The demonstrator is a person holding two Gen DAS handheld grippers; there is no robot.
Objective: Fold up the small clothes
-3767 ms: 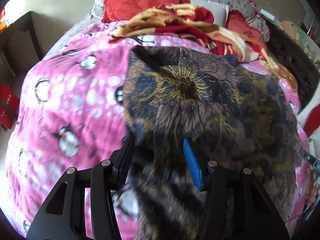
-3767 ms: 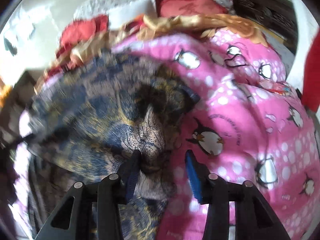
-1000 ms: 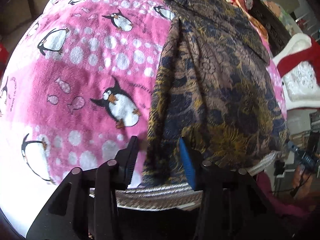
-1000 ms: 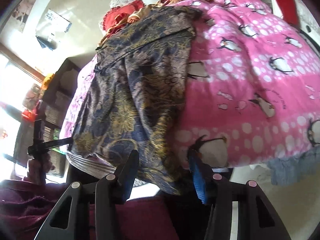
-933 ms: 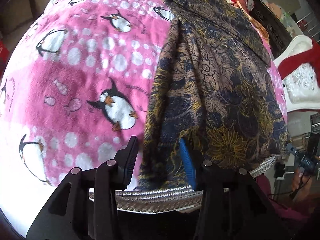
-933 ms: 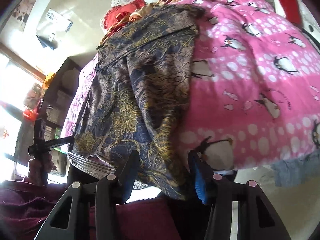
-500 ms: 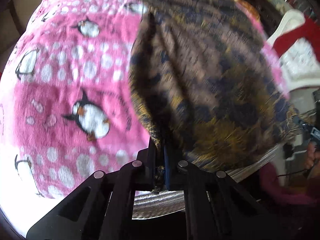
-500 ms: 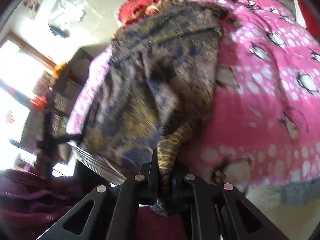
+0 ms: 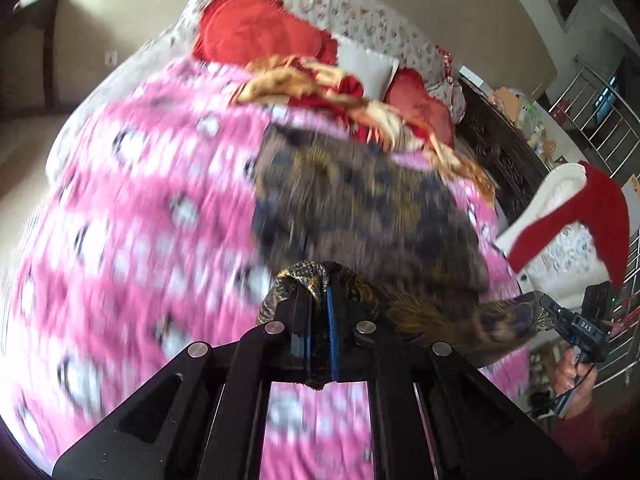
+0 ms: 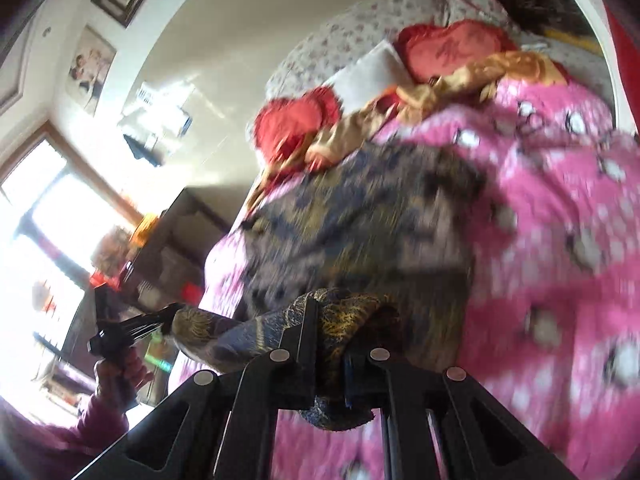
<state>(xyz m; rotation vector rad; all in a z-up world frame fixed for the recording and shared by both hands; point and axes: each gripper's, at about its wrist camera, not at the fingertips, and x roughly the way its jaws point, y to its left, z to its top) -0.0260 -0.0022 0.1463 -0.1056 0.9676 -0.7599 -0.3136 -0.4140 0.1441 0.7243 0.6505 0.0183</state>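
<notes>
the left gripper [image 9: 318, 312] is clamped tight on a bunched corner of the dark, gold-patterned garment [image 9: 360, 208]; the cloth humps up over the tips of its fingers [image 9: 332, 320] and a scrap hangs out below them. from there the hem runs off to the right as a taut rope of fabric to the right gripper [image 9: 560, 318], seen small at the far right of the left view with a hand [image 9: 572, 372] under it. ahead of the left gripper the rest of the garment lies blurred on the pink blanket [image 9: 140, 220], which spreads to its left and beneath it.

in the right view the right gripper [image 10: 328, 320] is likewise closed hard on the other corner, with a wad of fabric swelling above and hanging below its fingers [image 10: 308, 340]. the hem stretches away to its left to the left gripper [image 10: 160, 320], held by a hand [image 10: 120, 372] in a maroon sleeve [image 10: 80, 436]. the body of the garment [image 10: 360, 220] lies just ahead, the blanket [image 10: 560, 260] to the right.

beyond the garment in both views sit red cushions [image 9: 256, 36], a gold and red cloth [image 9: 320, 84] and a floral pillow [image 9: 360, 20]. to the right of the left gripper a red and white cloth [image 9: 600, 208] shows beside the bed.
</notes>
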